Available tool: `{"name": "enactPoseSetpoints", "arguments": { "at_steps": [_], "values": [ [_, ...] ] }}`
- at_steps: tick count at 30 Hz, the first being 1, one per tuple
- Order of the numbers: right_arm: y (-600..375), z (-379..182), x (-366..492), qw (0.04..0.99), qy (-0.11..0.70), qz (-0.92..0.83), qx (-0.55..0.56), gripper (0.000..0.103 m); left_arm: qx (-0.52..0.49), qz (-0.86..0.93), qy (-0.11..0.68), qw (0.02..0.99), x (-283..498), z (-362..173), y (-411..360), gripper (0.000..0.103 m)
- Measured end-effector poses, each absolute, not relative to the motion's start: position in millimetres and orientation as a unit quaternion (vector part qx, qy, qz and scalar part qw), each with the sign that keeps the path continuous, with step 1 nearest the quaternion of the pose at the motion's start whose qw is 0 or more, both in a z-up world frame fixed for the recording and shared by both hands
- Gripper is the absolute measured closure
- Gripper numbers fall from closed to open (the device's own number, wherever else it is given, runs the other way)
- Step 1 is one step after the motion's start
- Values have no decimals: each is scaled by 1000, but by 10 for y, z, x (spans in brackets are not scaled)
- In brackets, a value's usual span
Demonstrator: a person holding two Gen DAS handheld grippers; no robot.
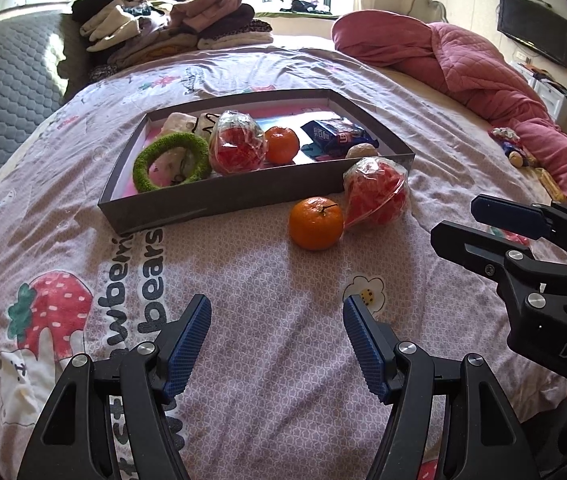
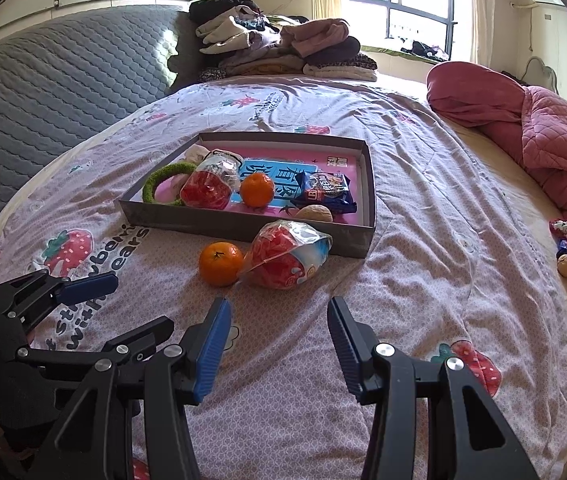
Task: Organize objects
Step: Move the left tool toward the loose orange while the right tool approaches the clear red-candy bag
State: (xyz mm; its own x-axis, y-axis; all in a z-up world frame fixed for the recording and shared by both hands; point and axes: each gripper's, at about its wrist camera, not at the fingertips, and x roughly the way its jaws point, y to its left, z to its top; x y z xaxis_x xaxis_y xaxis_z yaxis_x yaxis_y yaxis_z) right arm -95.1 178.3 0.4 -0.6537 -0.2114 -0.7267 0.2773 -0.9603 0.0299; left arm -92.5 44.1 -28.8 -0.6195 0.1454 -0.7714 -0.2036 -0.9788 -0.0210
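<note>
We hold both claws spread and empty; the orange (image 1: 315,223) on the bed lies ahead, nearer the left claw (image 1: 276,344) than the right claw (image 2: 279,346).

A: What sort of place is this?

B: A bedroom in a home. A wide bed (image 1: 267,280) fills most of the view, under a lilac cover printed with strawberries and bears.

A: What else shows it?

B: A padded grey headboard (image 2: 55,92) runs along one side. Folded clothes (image 2: 283,52) are stacked at the far end, and a pink quilt (image 1: 483,80) lies bunched along the other edge.

A: And the room around it?

B: A barred window (image 2: 403,0) with pale curtains lets daylight in. A flat TV (image 1: 535,28) hangs on the cream wall, with small white drawers below it.
</note>
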Motion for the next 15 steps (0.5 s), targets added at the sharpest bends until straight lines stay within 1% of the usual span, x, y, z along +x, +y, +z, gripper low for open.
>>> {"name": "enactPoseSetpoints", "arguments": {
  "at_steps": [15],
  "values": [
    [1757, -36, -1116, 135, 32, -904, 403, 53, -434, 895, 26, 101, -1097, -351, 475, 33]
  ]
}}
